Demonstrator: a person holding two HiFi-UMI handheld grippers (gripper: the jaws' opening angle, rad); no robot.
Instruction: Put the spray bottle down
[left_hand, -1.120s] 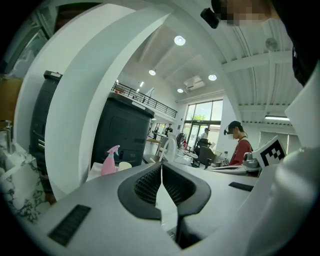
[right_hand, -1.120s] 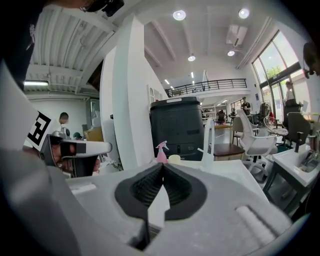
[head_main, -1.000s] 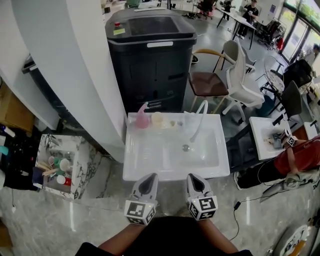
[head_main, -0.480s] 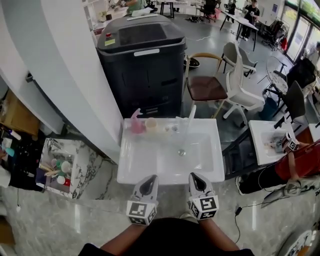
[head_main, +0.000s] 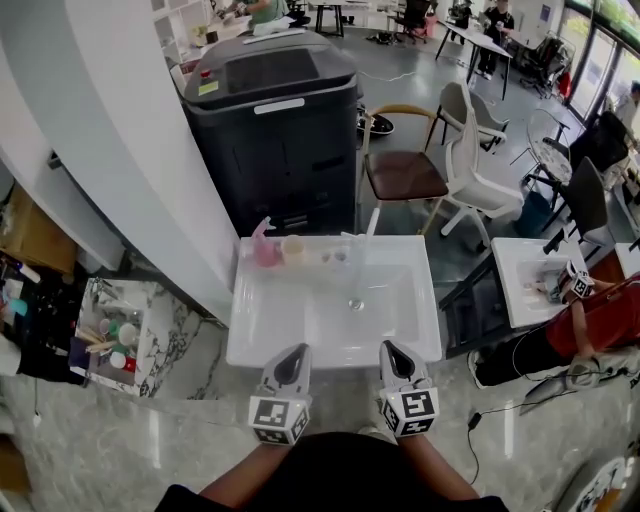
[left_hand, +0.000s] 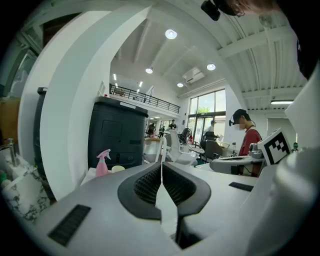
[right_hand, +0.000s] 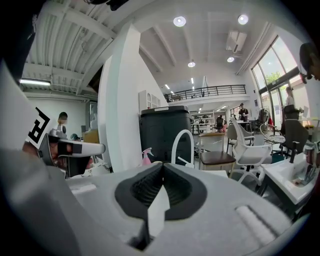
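A pink spray bottle (head_main: 263, 245) stands upright at the back left corner of a white sink (head_main: 290, 330); it also shows small in the left gripper view (left_hand: 102, 164) and the right gripper view (right_hand: 147, 157). Both grippers hover side by side at the sink's near edge, well short of the bottle. My left gripper (head_main: 293, 362) is shut with nothing between its jaws, tips meeting (left_hand: 161, 165). My right gripper (head_main: 393, 358) is shut and empty too, tips meeting (right_hand: 163, 166).
A white curved faucet (head_main: 365, 250) rises at the sink's back, with a pale cup (head_main: 293, 250) beside the bottle. A tall black machine (head_main: 275, 130) stands behind, a white column (head_main: 120, 150) to the left, chairs (head_main: 440, 160) to the right, a cluttered marble shelf (head_main: 125, 335) lower left.
The view has shifted, so the sink and machine now sit lower and further left in frame. Both grippers stay shut, side by side at the sink's near edge.
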